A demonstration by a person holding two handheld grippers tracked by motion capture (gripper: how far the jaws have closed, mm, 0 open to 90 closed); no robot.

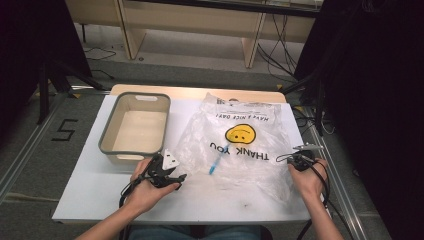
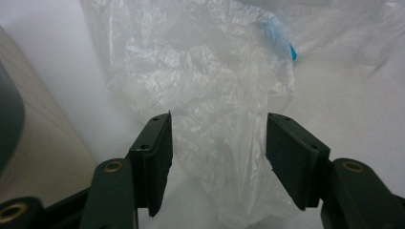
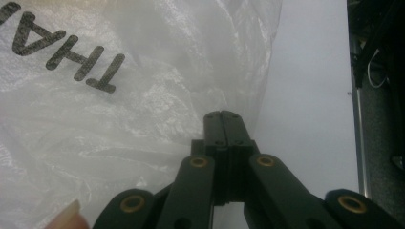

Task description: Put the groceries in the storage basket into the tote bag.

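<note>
The clear plastic bag [image 1: 240, 145], printed with a yellow smiley and upside-down "THANK YOU", lies flat and crumpled across the middle and right of the white table [image 1: 85, 190], with a blue pen-like thing [image 1: 217, 162] showing through near its middle and the grey-rimmed bin [image 1: 135, 124] just to its left. The left gripper [image 2: 217, 152] sits at the bag's near left corner with its jaws standing well apart, a loose fold of film lying between them but not pinched; the pads do not press it. The right gripper [image 3: 222, 119] at the bag's right edge has its jaws fully together, and whether any film is caught in them cannot be told. To do this well, the left jaws probably ought to close on a single layer of film, low and square, so the mouth can be parted without dragging the whole bag; slippery film likely slides out of a shallow bite, so take a deep one and lift gently
</note>
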